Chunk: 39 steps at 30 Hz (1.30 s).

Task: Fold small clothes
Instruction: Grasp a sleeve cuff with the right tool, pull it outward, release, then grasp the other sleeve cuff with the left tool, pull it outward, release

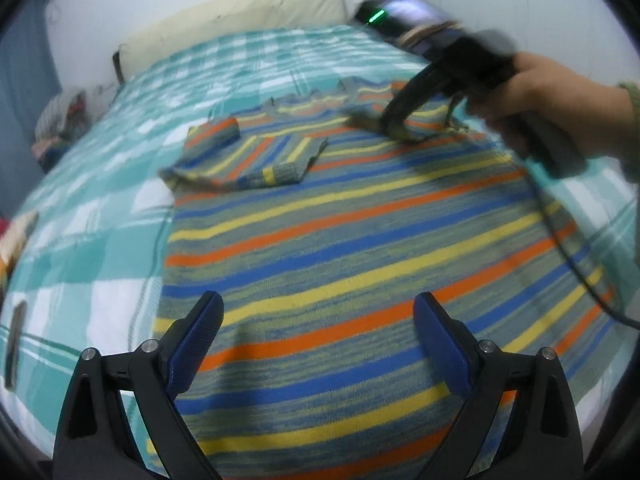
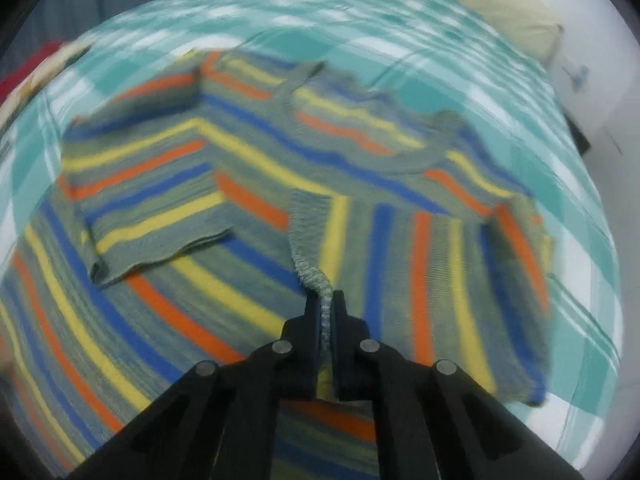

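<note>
A striped knit sweater (image 1: 340,240) in blue, yellow, orange and grey-green lies flat on the bed. One sleeve (image 1: 248,156) is folded across its chest. My left gripper (image 1: 320,304) hovers open over the sweater's lower body with nothing between its fingers. In the right wrist view my right gripper (image 2: 327,300) is shut on the grey cuff (image 2: 310,240) of the other sleeve, which lies drawn over the sweater's front (image 2: 200,272). The left wrist view shows the right gripper (image 1: 394,120) near the neckline, held by a hand (image 1: 560,92).
The bed has a teal and white checked sheet (image 1: 100,220), with a cream pillow (image 1: 240,12) at its head. A pile of clothes (image 1: 60,120) sits beyond the bed's left edge. A black cable (image 1: 568,248) trails from the right gripper across the sweater.
</note>
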Motion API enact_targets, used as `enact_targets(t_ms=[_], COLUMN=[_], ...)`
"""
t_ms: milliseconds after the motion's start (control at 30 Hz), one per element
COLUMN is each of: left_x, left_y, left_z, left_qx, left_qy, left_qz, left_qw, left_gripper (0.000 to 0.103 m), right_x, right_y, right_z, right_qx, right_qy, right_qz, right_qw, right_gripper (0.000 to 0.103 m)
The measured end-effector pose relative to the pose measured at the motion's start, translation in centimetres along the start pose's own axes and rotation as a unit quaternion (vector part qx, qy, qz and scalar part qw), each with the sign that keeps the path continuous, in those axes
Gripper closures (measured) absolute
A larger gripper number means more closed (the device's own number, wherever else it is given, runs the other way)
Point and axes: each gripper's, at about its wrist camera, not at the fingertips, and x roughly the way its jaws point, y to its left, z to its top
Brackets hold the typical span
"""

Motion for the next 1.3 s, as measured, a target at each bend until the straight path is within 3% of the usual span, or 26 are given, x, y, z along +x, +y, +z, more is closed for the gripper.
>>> enact_targets(t_ms=[133, 233, 300, 500, 667, 867, 1033, 1100, 1200, 1233, 1300], left_x=[0.3, 0.6, 0.9, 1.9, 2.4, 2.6, 2.7, 2.6, 2.1, 1.3, -0.8], left_y=[0.6, 0.8, 0.8, 0.6, 0.2, 0.3, 0.4, 0.5, 0.6, 0.8, 1.5], left_z=[0.0, -0.1, -0.1, -0.3, -0.5, -0.8, -0.8, -0.7, -0.6, -0.4, 0.1], left_qx=[-0.02, -0.031, -0.038, -0.041, -0.033, -0.035, -0.038, -0.037, -0.033, -0.029, -0.025], left_qy=[0.006, 0.012, 0.016, 0.028, 0.027, 0.025, 0.027, 0.029, 0.042, 0.048, 0.044], left_qz=[-0.006, -0.008, -0.011, -0.008, 0.003, 0.007, 0.007, 0.008, 0.011, 0.011, 0.004], left_qw=[0.9998, 0.9994, 0.9991, 0.9987, 0.9991, 0.999, 0.9989, 0.9988, 0.9985, 0.9983, 0.9987], left_gripper=[0.007, 0.007, 0.007, 0.007, 0.006, 0.004, 0.002, 0.002, 0.004, 0.004, 0.004], right_x=[-4.8, -7.9, -9.6, -10.7, -9.4, -6.5, -5.9, -6.3, -7.3, -8.1, -10.2], right_y=[-6.7, -13.1, -18.0, -27.0, -28.6, -29.5, -29.8, -30.1, -30.5, -30.5, -30.2], right_z=[-1.1, -3.8, -6.7, -14.8, -18.3, -20.8, -21.7, -22.2, -23.2, -23.8, -24.9], right_qx=[0.068, 0.132, 0.176, 0.282, 0.303, 0.338, 0.355, 0.364, 0.381, 0.388, 0.394], right_qy=[-0.051, -0.07, -0.073, -0.057, -0.049, -0.025, -0.033, -0.039, -0.041, -0.042, -0.051], right_qz=[-0.014, -0.032, -0.055, -0.099, -0.13, -0.127, -0.115, -0.11, -0.118, -0.131, -0.162], right_qw=[0.996, 0.988, 0.98, 0.953, 0.943, 0.932, 0.927, 0.924, 0.916, 0.911, 0.903], right_gripper=[0.099, 0.099, 0.099, 0.099, 0.099, 0.099, 0.099, 0.095, 0.058, 0.041, 0.035])
